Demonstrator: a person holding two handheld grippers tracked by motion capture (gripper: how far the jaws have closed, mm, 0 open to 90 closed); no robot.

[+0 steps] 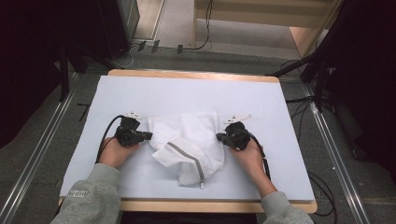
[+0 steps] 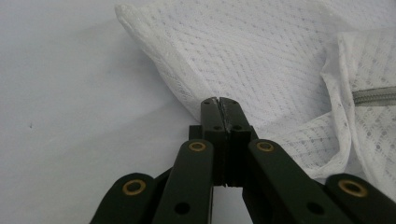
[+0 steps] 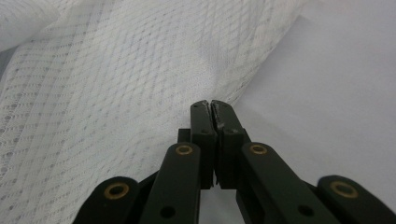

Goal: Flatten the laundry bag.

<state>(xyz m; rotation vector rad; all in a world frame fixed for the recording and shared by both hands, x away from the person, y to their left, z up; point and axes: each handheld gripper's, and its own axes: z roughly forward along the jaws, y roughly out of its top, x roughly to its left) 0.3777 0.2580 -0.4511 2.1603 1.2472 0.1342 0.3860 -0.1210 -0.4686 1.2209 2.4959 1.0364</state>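
On the desk (image 1: 140,88), covered with a pale sheet, a white mesh laundry bag (image 1: 189,144) lies crumpled near the middle, closer to the person's edge. Grey zipper (image 1: 187,157) runs diagonally across the folded front flap, its pull hanging at the near corner. Left gripper (image 1: 148,136) sits at the bag's left edge, held low over the desk by the person's left hand (image 1: 116,151); right gripper (image 1: 219,136) sits at the bag's right edge, held by the right hand (image 1: 247,154). Both arms in grey sleeves. Left gripper view: jaws pressed fully together, tips (image 2: 219,103) meeting the hemmed edge of the mesh bag (image 2: 261,60); whether fabric is actually pinched between them cannot be told, the tips lie right at the hem. A short length of zipper (image 2: 376,95) shows at far right. Right gripper view: jaws likewise closed tight, tips (image 3: 211,106) against the mesh (image 3: 116,93) at its border with bare desk surface (image 3: 336,93); fabric appears to drape up from the tips, though a grip on it cannot be confirmed. Bag spans between the two grippers.
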